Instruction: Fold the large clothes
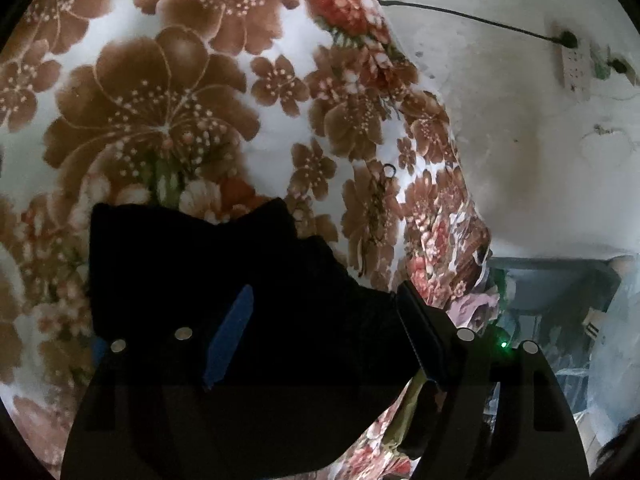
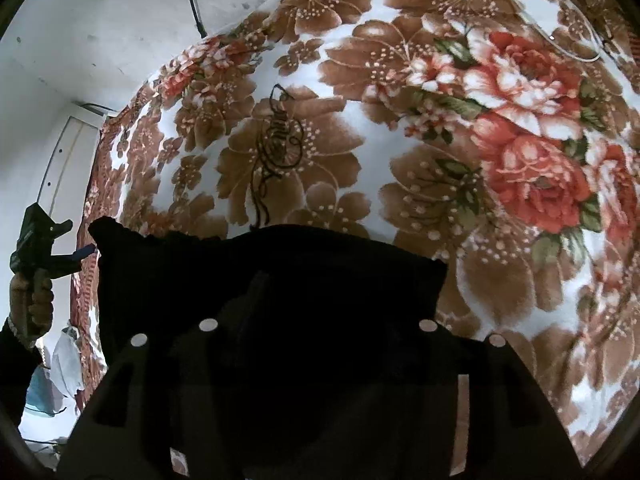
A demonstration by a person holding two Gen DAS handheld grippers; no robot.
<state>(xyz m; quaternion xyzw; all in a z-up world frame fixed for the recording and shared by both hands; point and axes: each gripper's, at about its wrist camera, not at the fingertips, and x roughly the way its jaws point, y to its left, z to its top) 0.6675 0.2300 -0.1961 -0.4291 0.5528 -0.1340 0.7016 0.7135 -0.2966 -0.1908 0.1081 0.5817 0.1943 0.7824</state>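
Near: black garment (image 1: 192,280) lies on the floral blanket (image 1: 168,92), draped between left gripper (image 1: 320,320) fingers, which stand apart. Right gripper (image 2: 320,312) fingers are lost in the dark cloth; cannot tell their state. Far: wall (image 1: 520,140).

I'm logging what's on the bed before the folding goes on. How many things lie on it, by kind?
Black garment: 1
Floral blanket under it: 1
Tangle of dark thread on the blanket: 1
Total: 3
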